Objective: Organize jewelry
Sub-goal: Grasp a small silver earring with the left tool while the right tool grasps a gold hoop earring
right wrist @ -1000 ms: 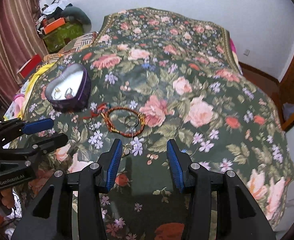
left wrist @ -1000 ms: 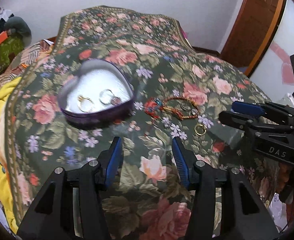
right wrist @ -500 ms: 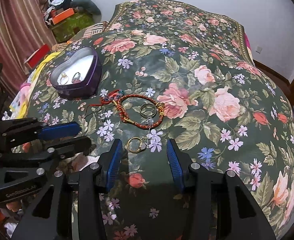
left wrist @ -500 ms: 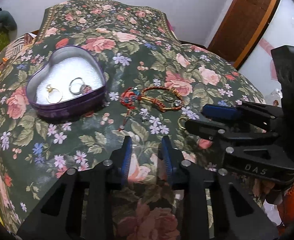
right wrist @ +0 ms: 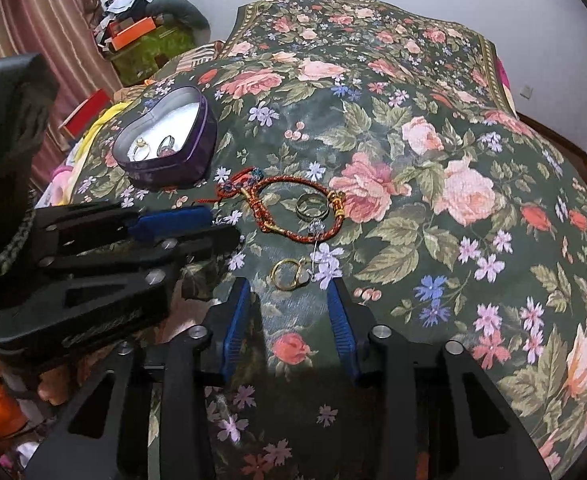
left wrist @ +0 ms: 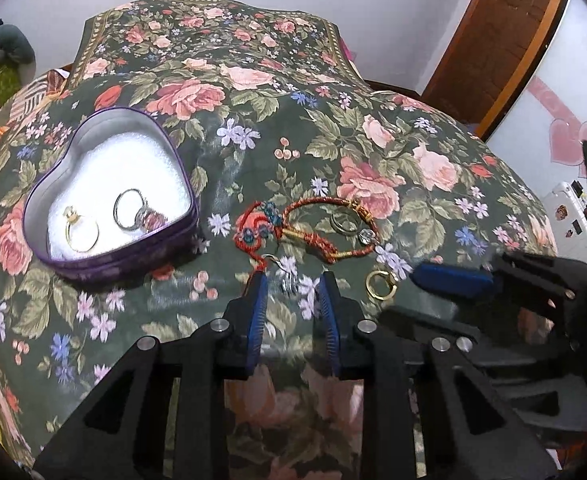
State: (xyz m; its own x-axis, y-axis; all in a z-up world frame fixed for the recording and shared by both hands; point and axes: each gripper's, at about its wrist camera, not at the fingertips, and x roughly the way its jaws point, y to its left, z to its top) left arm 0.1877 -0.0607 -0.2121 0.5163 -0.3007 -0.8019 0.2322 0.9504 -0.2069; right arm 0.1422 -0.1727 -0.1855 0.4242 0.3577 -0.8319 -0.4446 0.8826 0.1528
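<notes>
Your right gripper (right wrist: 289, 300) is open, gold ring (right wrist: 286, 275) lying on the bedspread (right wrist: 433, 168) just ahead between its fingertips. Your left gripper (left wrist: 291, 300) is open too, around a small silver piece (left wrist: 289, 284). Heart-shaped tin (left wrist: 53, 184) sits forward-left, nearer your left.
</notes>
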